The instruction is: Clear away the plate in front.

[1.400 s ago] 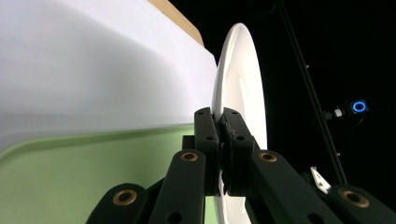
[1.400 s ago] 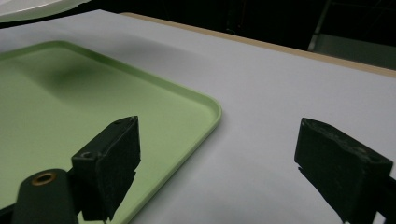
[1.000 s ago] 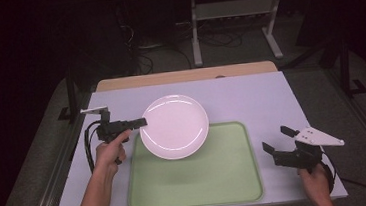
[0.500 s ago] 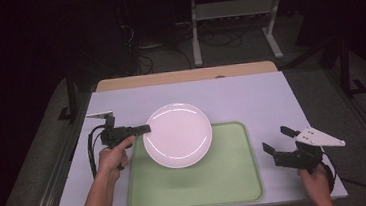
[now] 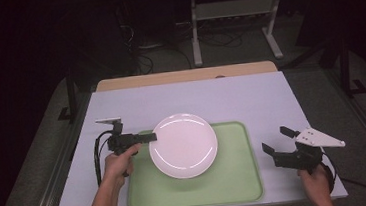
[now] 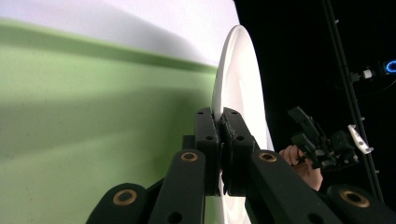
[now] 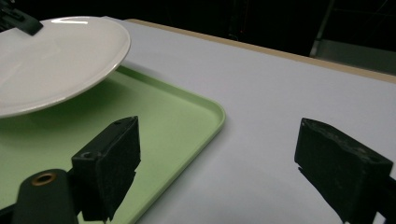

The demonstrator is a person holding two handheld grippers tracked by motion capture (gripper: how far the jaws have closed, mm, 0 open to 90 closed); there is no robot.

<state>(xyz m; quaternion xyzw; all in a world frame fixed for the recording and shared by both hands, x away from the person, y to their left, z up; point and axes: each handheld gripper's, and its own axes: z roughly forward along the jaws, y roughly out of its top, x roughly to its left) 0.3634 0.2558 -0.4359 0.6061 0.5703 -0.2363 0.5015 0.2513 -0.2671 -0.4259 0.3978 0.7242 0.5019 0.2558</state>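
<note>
Left tool [image 5: 150, 136] clenched on plate [image 5: 183, 145] rim, plate seemingly near level above green tray [image 5: 238, 178].

Dark room; grey floor [image 5: 35, 161]; metal rack [image 5: 233, 13] behind table [image 5: 195, 94].

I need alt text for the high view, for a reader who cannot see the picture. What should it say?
A person's left tongs pinch the rim of a white plate, holding it above a green tray on a pale table. The right tongs wait open beside the tray's right edge.
</note>
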